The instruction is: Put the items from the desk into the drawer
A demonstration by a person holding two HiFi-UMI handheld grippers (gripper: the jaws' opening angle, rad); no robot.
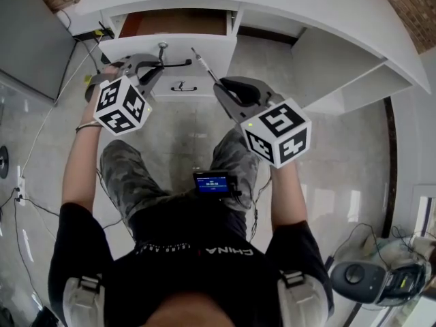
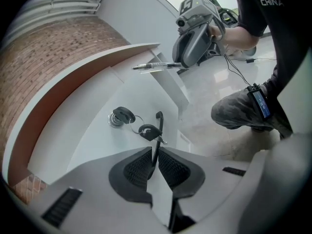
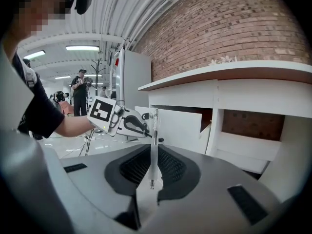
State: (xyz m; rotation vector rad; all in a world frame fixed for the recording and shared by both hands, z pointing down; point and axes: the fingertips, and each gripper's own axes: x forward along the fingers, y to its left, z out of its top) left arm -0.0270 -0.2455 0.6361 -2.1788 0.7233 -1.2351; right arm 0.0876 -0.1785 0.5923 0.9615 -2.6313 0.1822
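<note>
The top drawer (image 1: 204, 46) of the white desk (image 1: 327, 12) stands pulled out, its brown bottom showing. My left gripper (image 1: 162, 65) (image 2: 155, 162) is shut on the drawer's thin black handle (image 2: 157, 130), beside a lock with keys (image 2: 123, 116) hanging from it. My right gripper (image 1: 219, 85) (image 3: 154, 167) is shut on a slim white pen (image 1: 204, 65) (image 3: 154, 130). The pen sticks out past the jaws, just right of the drawer front and level with it. In the left gripper view the pen (image 2: 157, 66) lies level by the drawer's corner.
A lower drawer with a black handle (image 1: 180, 87) sits shut under the open one. An open desk compartment (image 3: 253, 126) lies to the right. A grey cabinet (image 1: 34, 39) stands at left, a grey device (image 1: 368, 278) and cables on the floor. People (image 3: 80, 89) stand far off.
</note>
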